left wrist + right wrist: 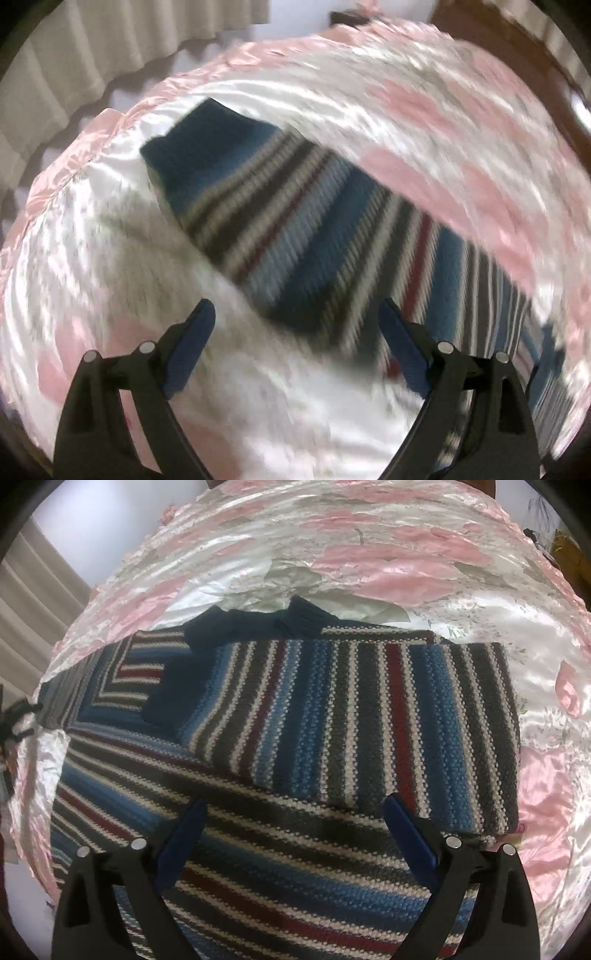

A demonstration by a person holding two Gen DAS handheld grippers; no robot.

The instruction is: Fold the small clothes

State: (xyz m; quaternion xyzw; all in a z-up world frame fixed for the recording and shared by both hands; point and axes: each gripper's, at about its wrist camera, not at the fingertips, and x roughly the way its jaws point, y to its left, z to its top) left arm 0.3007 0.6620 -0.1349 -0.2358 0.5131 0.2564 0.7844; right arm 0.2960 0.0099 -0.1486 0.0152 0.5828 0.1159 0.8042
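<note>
A knitted sweater (332,716) striped in blue, grey, white and dark red lies on a shiny pink-and-white floral bedspread (369,554). One sleeve with a navy cuff (173,686) is folded across its body. My right gripper (295,805) hovers open just above the sweater's lower part, nothing between its blue pads. In the blurred left wrist view a striped sleeve (295,229) with a navy cuff (192,144) stretches diagonally over the bedspread (110,240). My left gripper (297,306) stands open over the sleeve's near edge, holding nothing.
Beige curtains (74,66) hang beyond the bed's far left edge, with a pale wall behind. A brown wooden headboard (498,40) shows at the upper right of the left wrist view. Dark clutter (561,542) sits past the bed's right edge.
</note>
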